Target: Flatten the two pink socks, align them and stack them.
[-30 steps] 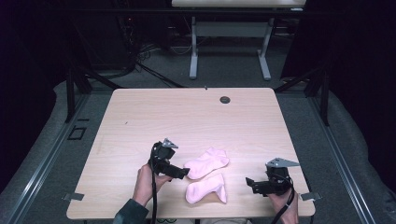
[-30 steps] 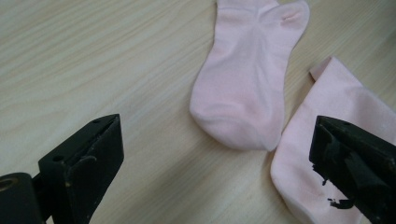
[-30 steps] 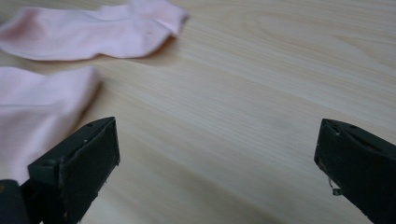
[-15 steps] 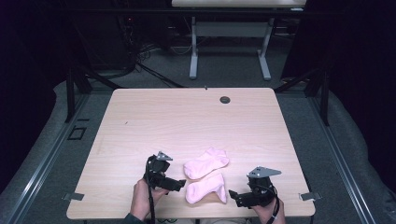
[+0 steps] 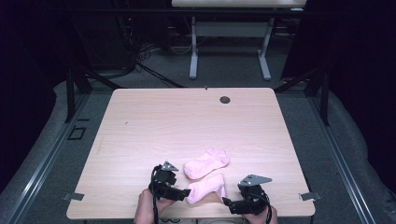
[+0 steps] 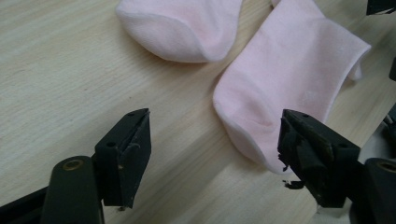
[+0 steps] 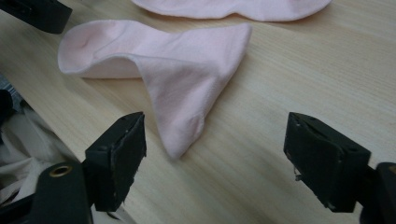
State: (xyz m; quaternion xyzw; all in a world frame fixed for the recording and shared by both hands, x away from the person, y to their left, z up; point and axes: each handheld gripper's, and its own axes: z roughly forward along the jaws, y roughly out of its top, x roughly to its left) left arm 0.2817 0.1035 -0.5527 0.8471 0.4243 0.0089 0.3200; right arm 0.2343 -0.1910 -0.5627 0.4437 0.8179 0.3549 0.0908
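Two pink socks lie near the front edge of the wooden table (image 5: 187,121). The far sock (image 5: 206,162) (image 6: 182,25) (image 7: 233,7) lies flat. The near sock (image 5: 208,188) stretches between my grippers. My left gripper (image 5: 187,192) (image 6: 215,144) is open at the near sock's (image 6: 285,93) rounded end, which lies just inside its right-hand jaw. My right gripper (image 5: 226,203) (image 7: 215,149) is open, and a folded corner of the near sock (image 7: 187,79) points between its jaws. Both pairs of jaws have just been closing; no pad presses on the cloth.
Both hands sit right at the table's front edge. A small black round cap (image 5: 225,99) lies near the far edge. Another table's white legs (image 5: 193,51) stand on the dark floor beyond. The left gripper's jaw tip (image 7: 37,11) shows in the right gripper view.
Both grippers have come in on the near sock: the left one slid toward the front edge, the right one moved left. Both sets of jaws stand narrower.
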